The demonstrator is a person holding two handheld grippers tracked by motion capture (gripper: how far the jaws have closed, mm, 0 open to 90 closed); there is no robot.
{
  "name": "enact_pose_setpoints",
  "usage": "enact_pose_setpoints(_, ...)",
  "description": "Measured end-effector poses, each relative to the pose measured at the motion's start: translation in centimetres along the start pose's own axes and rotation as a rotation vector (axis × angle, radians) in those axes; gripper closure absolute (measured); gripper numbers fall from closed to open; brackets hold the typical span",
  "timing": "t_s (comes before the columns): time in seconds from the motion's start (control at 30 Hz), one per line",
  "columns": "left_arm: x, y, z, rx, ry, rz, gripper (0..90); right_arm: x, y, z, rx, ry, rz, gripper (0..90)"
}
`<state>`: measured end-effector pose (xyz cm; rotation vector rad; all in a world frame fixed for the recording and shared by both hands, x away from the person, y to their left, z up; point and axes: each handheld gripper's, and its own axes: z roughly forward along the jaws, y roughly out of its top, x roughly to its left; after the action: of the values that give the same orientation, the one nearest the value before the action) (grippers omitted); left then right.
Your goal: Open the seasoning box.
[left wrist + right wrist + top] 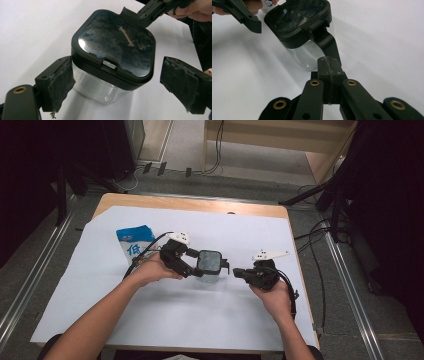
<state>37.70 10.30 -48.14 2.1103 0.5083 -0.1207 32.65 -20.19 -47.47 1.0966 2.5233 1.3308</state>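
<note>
The high view looks forward and down from well above the clear black-lidded container (210, 262). Both gripper views face that container (112, 55) (303, 30) closely, from opposite sides.

- The container (210, 265) stands on the surface (200, 320), near its middle.
- The left tool (197, 265) sits just left of the container.
- The right tool (235, 271) lies right of the container.
- A packet (134, 241) lies left of the container, farther back.

One clear container (210, 265) with a black lid, one blue-and-white bag (134, 241) (far left), two grippers: left gripper (197, 264), right gripper (239, 272).
</note>
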Motion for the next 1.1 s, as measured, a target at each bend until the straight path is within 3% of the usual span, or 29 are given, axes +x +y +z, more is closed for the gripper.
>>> enact_pose_setpoints(0.33, 0.5, -0.5, 1.3, 0.0, -0.004, 0.021, 10.6, -0.1, 0.0, 0.6, 0.003, 0.011, 0.011, 90.0)
enact_pose_setpoints(0.5, 0.5, -0.7, 1.8, 0.021, 0.016, 0.041, 10.9, -0.3, 0.1, 1.0, 0.003, 0.015, 0.017, 90.0)
enact_pose_setpoints(0.83, 0.3, -0.6, 1.6, 0.027, 0.032, 0.066, 11.9, -0.6, 0.3, 1.6, 0.006, 0.003, 0.033, 90.0)
enact_pose_setpoints(1.03, 0.1, -0.4, 1.0, 0.008, 0.03, 0.066, 13.1, -0.6, 0.3, 1.6, 0.007, 0.002, 0.034, 90.0)
enact_pose_setpoints(1.1, 0.1, -0.3, 0.7, 0.003, 0.024, 0.046, 13.8, -0.5, 0.3, 1.6, 0.008, 0.0, 0.032, 90.0)
